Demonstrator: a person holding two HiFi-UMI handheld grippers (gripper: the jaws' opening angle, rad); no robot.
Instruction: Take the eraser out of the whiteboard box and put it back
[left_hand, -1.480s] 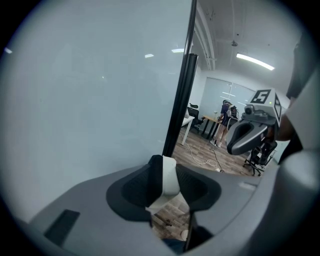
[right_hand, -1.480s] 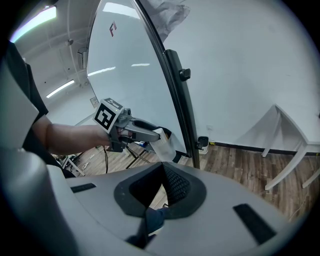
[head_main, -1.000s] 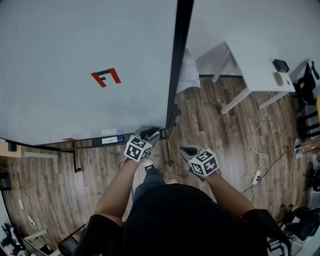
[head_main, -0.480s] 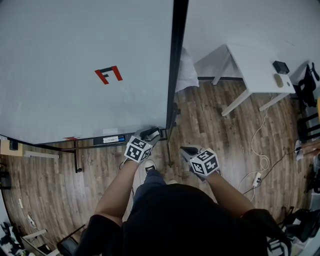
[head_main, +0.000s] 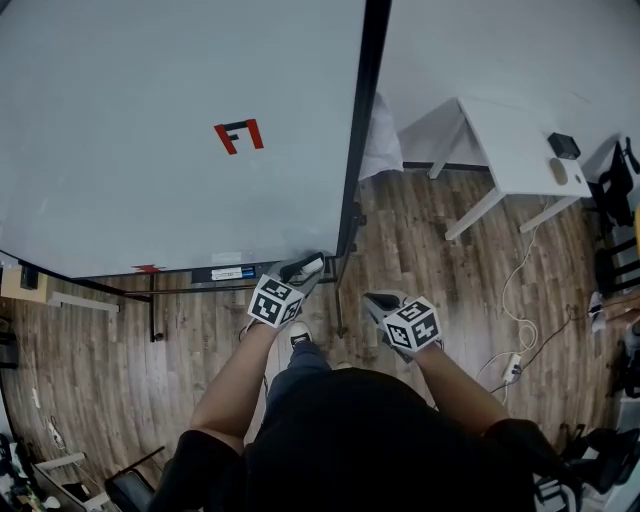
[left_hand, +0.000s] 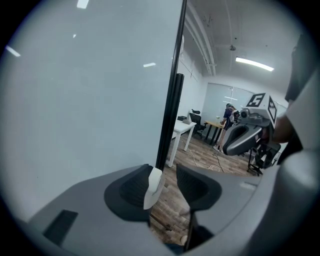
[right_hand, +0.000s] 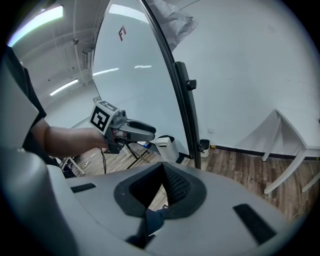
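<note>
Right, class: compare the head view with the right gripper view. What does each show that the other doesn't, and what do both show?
Only the head view: the white power strip, the marker cube on the right tool, the small black item on the white table.
Only the right gripper view: the ceiling lights and the right tool's ridged inner pad.
Both: the whiteboard with its red and black mark, its black frame, the left tool, the white table, the wood floor.
</note>
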